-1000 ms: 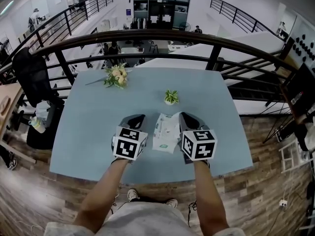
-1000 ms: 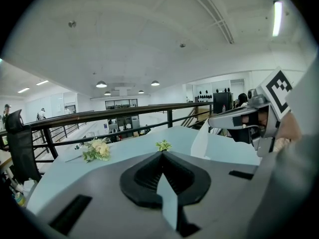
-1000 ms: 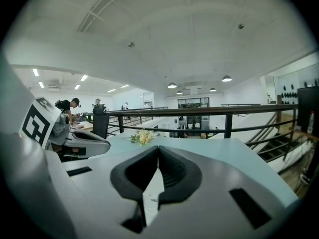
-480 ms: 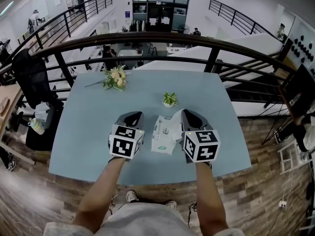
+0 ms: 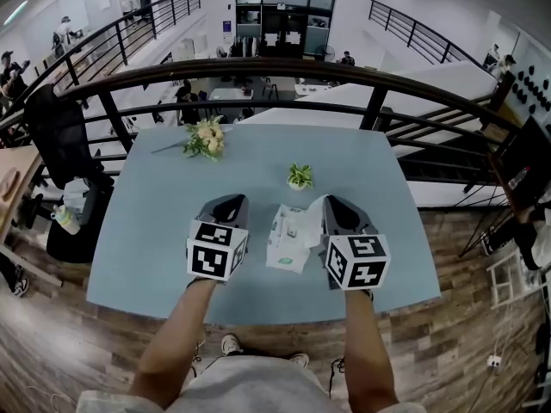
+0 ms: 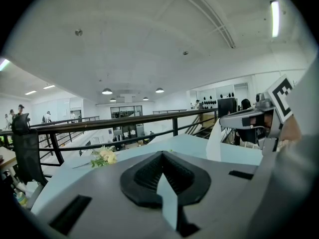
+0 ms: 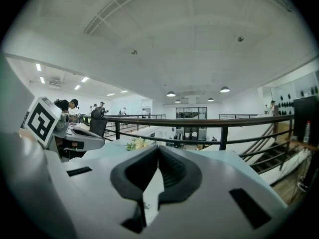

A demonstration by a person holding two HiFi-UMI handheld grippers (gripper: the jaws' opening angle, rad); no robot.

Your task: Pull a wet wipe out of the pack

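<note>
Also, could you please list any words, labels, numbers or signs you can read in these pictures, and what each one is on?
Nothing here reads as words or numbers.
Wet wipe pack: green print on its white top, too small to read.
Wet wipe drawn up from it: plain white, no print visible.
Left marker cube and right marker cube: black-and-white square patterns only, no letters.
</note>
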